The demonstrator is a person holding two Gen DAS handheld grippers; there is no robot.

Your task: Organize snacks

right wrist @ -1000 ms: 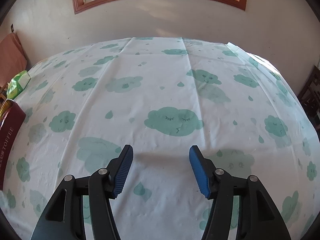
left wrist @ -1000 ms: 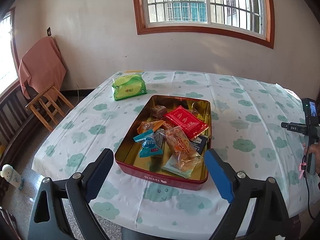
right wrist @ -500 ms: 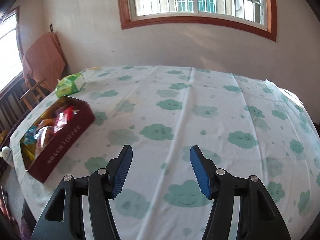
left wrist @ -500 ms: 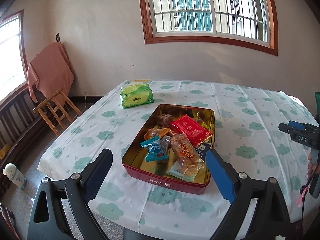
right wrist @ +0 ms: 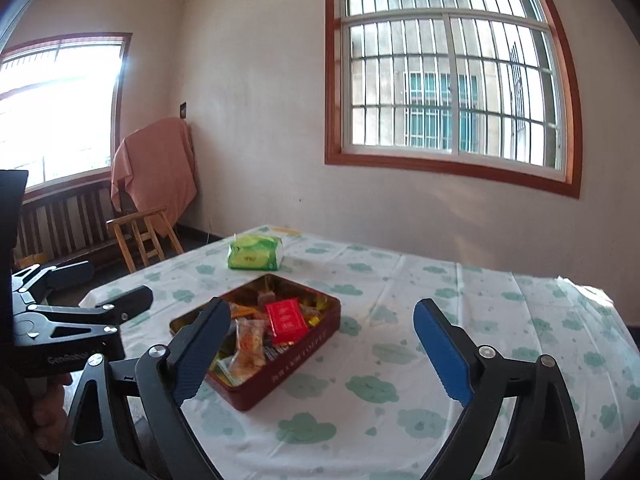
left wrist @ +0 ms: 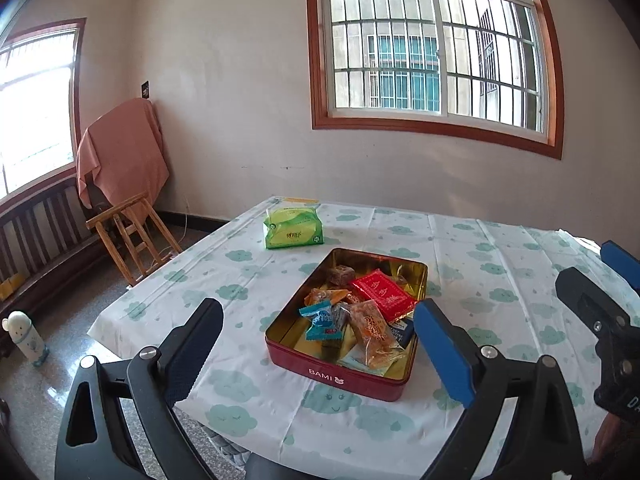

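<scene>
Your snacks sit in one red tin [left wrist: 344, 372] with a gold inside, lid off, lying on the tablecloth [left wrist: 500, 280] near the table's front edge. Among the packets heaped in it you can count one flat red packet [left wrist: 382, 294], one blue-wrapped candy [left wrist: 322, 320], one clear packet with orange print [left wrist: 372, 330], one orange wrapper [left wrist: 324, 295] and one brown cube [left wrist: 339, 273]; more lie underneath, too overlapped to count. One green tissue pack [left wrist: 292, 227] rests on the cloth beyond the tin, apart from it, toward the far left corner.

Your left gripper [left wrist: 320, 344] hangs above the table's near edge, fingers spread wide and holding nothing, with the tin framed between them. Your right gripper [right wrist: 320, 356] is likewise spread wide and holding nothing, hovering to the tin's right, its left finger overlapping the tin's near corner in its own view. Each gripper shows at the edge of the other's view.

Past the table you have one wooden stool [left wrist: 128, 236], one pink cloth [left wrist: 120, 152] draped behind it, two barred windows [left wrist: 432, 52], and one small white bottle [left wrist: 24, 336] on the floor.
</scene>
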